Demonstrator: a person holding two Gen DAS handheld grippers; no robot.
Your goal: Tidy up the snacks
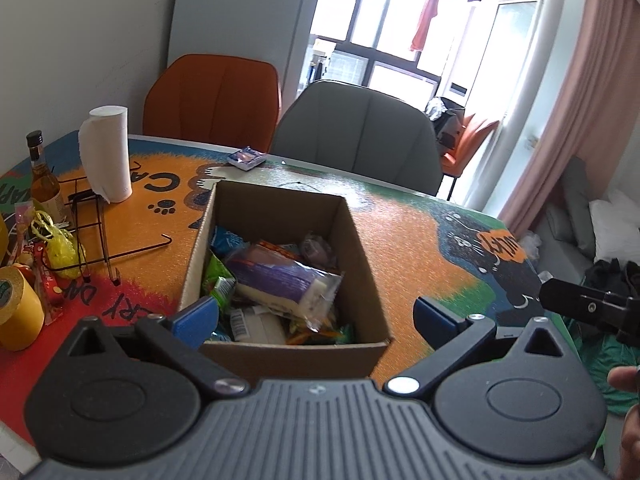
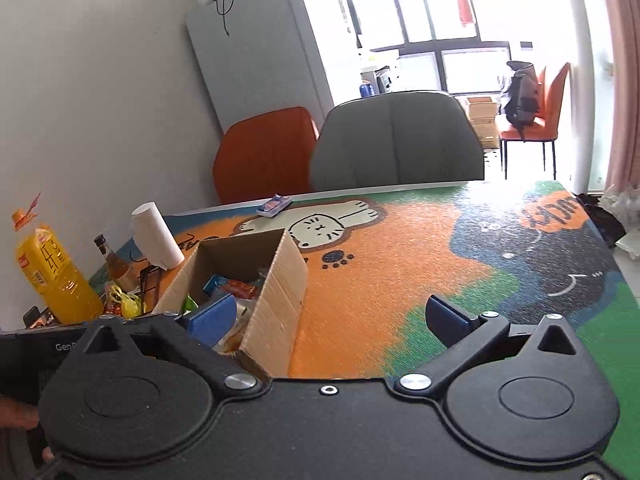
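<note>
The open-topped brown cardboard box stands upright on the orange, green and blue cartoon-cat table mat, mouth facing up. It holds mixed snack packets; the topmost, a clear-wrapped purple and white snack pack, lies with its long axis running from upper left to lower right in the left wrist view. The left gripper is fully released, empty, above the box's near edge. The right gripper is released, empty, beside the box.

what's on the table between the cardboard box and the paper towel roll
Only bare mat, with a black paw print, between the box and the roll; left wrist view shows it.
</note>
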